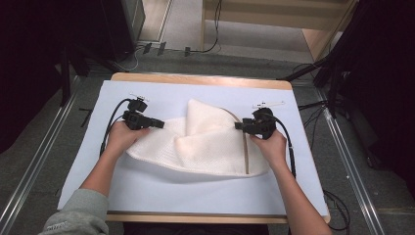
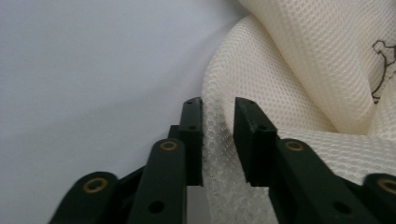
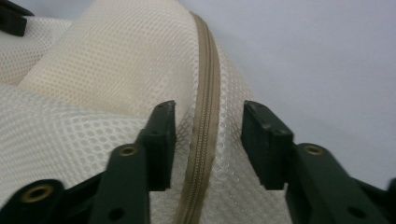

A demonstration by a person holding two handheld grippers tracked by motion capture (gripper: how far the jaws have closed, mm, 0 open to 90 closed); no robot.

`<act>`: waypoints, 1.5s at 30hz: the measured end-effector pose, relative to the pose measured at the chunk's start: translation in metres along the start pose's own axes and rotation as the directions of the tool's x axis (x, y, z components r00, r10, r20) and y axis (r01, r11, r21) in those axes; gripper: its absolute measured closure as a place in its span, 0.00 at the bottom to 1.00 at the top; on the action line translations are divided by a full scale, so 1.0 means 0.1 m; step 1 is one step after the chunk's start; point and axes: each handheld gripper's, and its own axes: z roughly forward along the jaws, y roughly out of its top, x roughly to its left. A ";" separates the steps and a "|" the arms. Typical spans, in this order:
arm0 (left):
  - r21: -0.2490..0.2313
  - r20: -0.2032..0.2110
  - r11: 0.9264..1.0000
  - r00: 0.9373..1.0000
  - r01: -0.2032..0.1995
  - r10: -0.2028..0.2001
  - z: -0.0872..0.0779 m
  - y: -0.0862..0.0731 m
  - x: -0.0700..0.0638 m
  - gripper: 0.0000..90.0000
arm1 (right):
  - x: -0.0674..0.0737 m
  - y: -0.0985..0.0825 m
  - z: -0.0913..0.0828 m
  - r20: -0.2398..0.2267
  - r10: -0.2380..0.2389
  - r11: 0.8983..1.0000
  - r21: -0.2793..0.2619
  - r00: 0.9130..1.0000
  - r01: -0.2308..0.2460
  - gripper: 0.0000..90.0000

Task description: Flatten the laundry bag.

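Observation:
A cream mesh bag (image 1: 210,142) lies crumpled in the middle of the white-covered table (image 1: 147,191), one flap folded up at the back. A tan zipper (image 1: 246,156) runs along its right side. My left gripper (image 1: 160,124) is at the bag's left edge; in its own view the jaws (image 2: 218,112) stand a little apart with a thin layer of mesh (image 2: 289,70) between them. My right gripper (image 1: 237,126) is at the bag's right edge, open wide (image 3: 208,116), straddling the zipper (image 3: 205,107) on the mesh (image 3: 107,60).
The table's wooden rim (image 1: 200,79) shows at the back. Cables (image 1: 110,125) trail from both grippers across the cover. Dark stands (image 1: 333,73) and metal floor rails (image 1: 34,166) flank the table. Bare cover lies in front of the bag.

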 end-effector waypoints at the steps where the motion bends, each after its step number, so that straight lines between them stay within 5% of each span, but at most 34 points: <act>1: 0.004 -0.004 1.000 1.000 -0.001 0.001 0.01 0.00 -0.01 0.91 | 0.02 -0.01 0.01 -0.005 -0.016 1.000 0.018 1.000 0.016 0.74; 8: 0.005 -0.007 1.000 1.000 -0.020 0.020 -0.03 -0.01 -0.04 0.99 | 0.10 -0.01 0.01 0.017 -0.065 0.997 0.052 0.998 0.065 0.90; 17: -0.057 -0.032 0.998 0.999 -0.033 0.031 -0.31 -0.03 -0.06 0.99 | 0.13 0.04 -0.20 0.038 -0.091 0.996 -0.005 0.995 0.091 0.90; 28: -0.137 -0.045 0.990 0.998 0.029 -0.035 -0.55 -0.13 0.09 0.99 | 0.13 0.05 -0.39 0.062 -0.106 0.993 -0.041 0.992 0.109 0.89; 38: -0.172 -0.064 0.983 0.994 0.071 -0.083 -0.70 -0.23 0.20 0.99 | 0.05 0.02 -0.46 0.062 -0.071 0.996 -0.055 0.996 0.075 0.89; 45: -0.185 -0.052 0.978 0.993 0.096 -0.107 -0.81 -0.37 0.20 0.99 | 0.14 -0.07 -0.49 0.048 -0.076 0.996 -0.043 0.996 0.078 0.89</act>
